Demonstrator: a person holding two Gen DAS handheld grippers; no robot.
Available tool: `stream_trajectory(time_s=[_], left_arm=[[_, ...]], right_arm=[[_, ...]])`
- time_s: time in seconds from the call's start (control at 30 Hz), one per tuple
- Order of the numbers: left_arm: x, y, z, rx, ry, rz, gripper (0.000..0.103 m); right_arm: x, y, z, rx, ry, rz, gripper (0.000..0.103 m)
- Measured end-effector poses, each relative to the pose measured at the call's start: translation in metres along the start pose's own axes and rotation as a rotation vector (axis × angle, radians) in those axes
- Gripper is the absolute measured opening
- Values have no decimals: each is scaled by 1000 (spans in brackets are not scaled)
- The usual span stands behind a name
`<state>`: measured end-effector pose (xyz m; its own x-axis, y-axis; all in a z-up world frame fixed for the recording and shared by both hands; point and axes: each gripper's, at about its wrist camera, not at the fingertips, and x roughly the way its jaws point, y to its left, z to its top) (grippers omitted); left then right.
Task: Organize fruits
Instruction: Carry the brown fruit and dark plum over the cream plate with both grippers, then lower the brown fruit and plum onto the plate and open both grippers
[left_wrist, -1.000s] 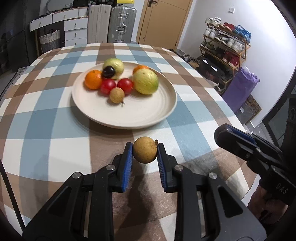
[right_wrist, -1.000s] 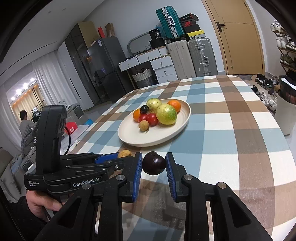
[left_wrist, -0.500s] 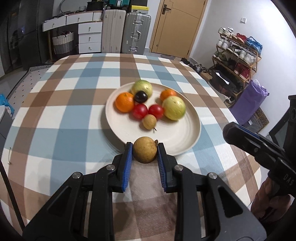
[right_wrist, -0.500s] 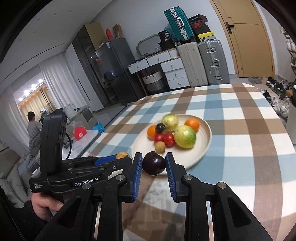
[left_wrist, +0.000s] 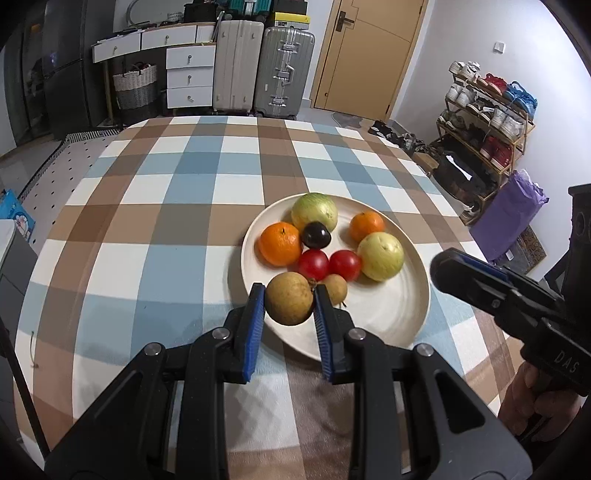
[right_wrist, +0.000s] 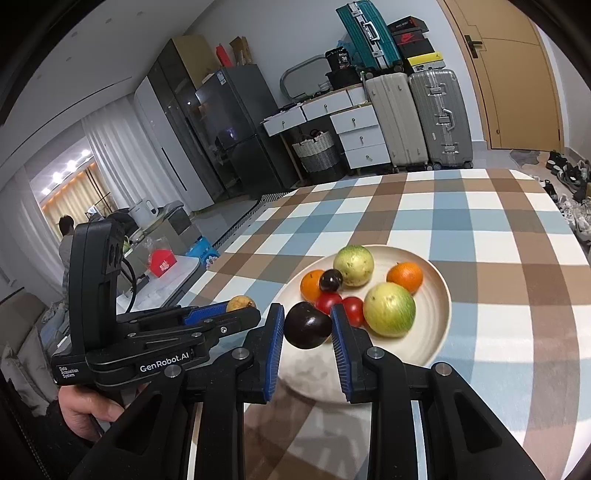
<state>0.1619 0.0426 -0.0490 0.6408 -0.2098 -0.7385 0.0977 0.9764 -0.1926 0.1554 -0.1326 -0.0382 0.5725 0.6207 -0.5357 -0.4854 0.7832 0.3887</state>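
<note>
My left tool (left_wrist: 289, 303) points steeply down over the near rim of the plate (left_wrist: 399, 317), its blue pads clamped on a tan fruit (left_wrist: 289, 298). My right tool (right_wrist: 307, 326) tilts down less steeply over the same near rim, clamped on a dark plum (right_wrist: 307, 325). Both fruits hang clear above the plate. My left hand (right_wrist: 86, 408) grips its handle at the plate's left; only part of my right hand (left_wrist: 532, 400) shows, cut off at the frame's edge.

The tan fruit hides part of a small brown fruit (left_wrist: 336, 288) on the plate behind it, and the plum covers part of a red tomato (right_wrist: 327, 302). The right tool's tip (left_wrist: 461, 273) blocks the desk (left_wrist: 147, 221) just right of the plate.

On the plate's far half lie two oranges (left_wrist: 279, 243), two green-yellow fruits (left_wrist: 380, 256), another dark plum (left_wrist: 316, 235) and a second tomato (left_wrist: 345, 264), packed close and touching. Beyond the desk stand suitcases (left_wrist: 262, 70), well apart from the plate.
</note>
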Motion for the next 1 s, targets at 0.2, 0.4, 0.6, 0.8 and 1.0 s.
stream_trajectory(time_s=[0.2,0.4,0.6,0.8,1.0], left_arm=[[25,2,9,7,37,-14,23],[44,4,12,6,61,-27,23],[57,7,13,1,77,-30,23],[68,8,13,5,94,-31,23],[69,7,16,10,78,-32,24]], right_arm=[[25,-4,15,-12,24,-12,26],[46,-11,26,-23,49,-37,26],[64,-15,29,-33,83,-61,26],[74,-18,28,-29,96,-78,26],[78,-22,29,-16,90,-100,27]])
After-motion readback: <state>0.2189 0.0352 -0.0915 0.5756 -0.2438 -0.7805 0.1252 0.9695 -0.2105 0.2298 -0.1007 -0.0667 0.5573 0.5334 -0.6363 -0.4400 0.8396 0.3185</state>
